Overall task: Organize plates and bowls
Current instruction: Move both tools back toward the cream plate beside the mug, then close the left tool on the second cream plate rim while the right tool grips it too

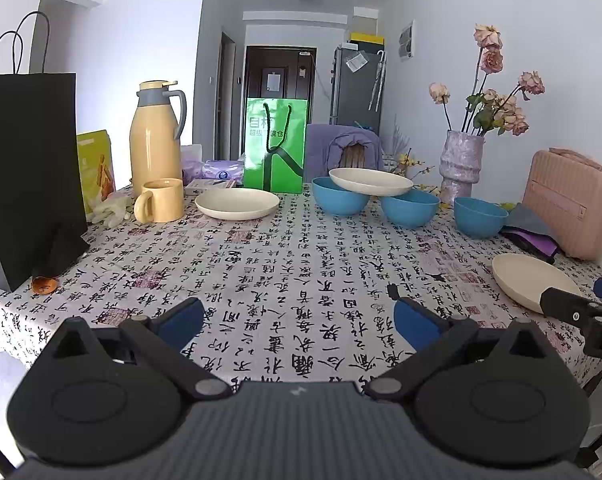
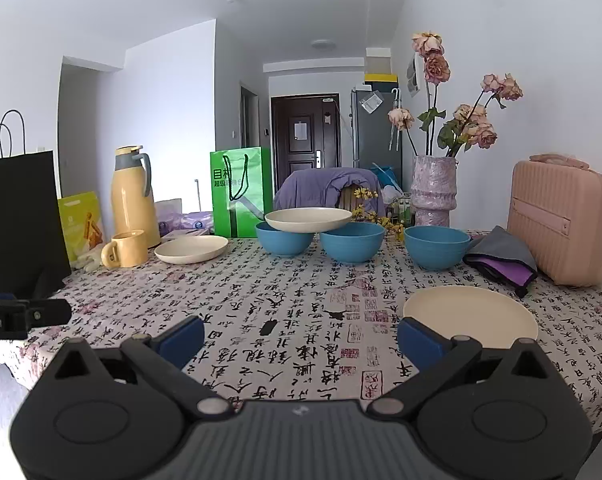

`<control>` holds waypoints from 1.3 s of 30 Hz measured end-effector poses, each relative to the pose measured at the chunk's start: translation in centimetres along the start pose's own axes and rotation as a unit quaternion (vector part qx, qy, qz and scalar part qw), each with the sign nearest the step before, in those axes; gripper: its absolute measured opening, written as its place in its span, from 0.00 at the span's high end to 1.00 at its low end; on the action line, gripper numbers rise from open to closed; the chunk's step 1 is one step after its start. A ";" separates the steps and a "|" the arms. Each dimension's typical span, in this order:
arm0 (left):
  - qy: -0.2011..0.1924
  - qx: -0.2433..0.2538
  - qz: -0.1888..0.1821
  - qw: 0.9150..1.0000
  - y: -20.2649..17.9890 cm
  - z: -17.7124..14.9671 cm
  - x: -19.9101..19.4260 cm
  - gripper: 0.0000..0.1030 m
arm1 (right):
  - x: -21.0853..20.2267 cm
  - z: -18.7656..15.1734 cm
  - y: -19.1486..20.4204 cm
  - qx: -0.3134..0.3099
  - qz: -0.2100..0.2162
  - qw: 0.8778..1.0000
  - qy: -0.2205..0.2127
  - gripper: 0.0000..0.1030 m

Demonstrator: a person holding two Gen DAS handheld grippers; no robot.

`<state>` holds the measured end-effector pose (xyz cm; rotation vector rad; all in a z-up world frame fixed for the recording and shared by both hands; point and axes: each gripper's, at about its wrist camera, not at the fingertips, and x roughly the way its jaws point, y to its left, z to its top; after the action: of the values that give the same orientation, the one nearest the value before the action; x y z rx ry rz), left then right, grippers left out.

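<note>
Three blue bowls stand in a row at the far side of the table: left (image 2: 285, 240), middle (image 2: 353, 242), right (image 2: 436, 247). A cream plate (image 2: 308, 219) rests across the rims of the left and middle bowls. A second cream plate (image 2: 191, 249) lies far left beside the mug. A third cream plate (image 2: 470, 312) lies near right, just beyond my right gripper's right finger. My right gripper (image 2: 301, 334) is open and empty. My left gripper (image 1: 299, 318) is open and empty over the tablecloth. The same plates show in the left wrist view: (image 1: 371, 182), (image 1: 237, 203), (image 1: 535, 282).
A yellow mug (image 2: 125, 249), a yellow thermos (image 2: 133, 196), a green bag (image 2: 241, 192), a black bag (image 2: 21, 220), a vase of dried roses (image 2: 434, 192), folded cloths (image 2: 501, 258) and a pink case (image 2: 561, 224) line the table's back and sides. The near table edge lies under both grippers.
</note>
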<state>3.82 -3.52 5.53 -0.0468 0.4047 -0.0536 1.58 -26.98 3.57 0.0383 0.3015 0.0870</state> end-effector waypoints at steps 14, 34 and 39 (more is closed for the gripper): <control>0.014 -0.011 0.008 1.000 1.2 1.2 3.0 0.00 | 3.1 1.4 1.2 -0.010 0.006 1.000 0.005 0.00; 0.020 -0.025 0.057 0.998 7.4 8.5 15.5 0.00 | 18.4 9.9 3.2 0.008 0.061 0.998 0.004 0.00; 0.034 -0.036 0.066 0.997 10.2 11.0 21.5 0.00 | 25.3 12.2 4.4 0.022 0.102 0.994 0.044 0.03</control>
<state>28.33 5.73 6.66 -0.0892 0.4760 0.0898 28.96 -20.62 7.98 0.1083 0.3879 0.2858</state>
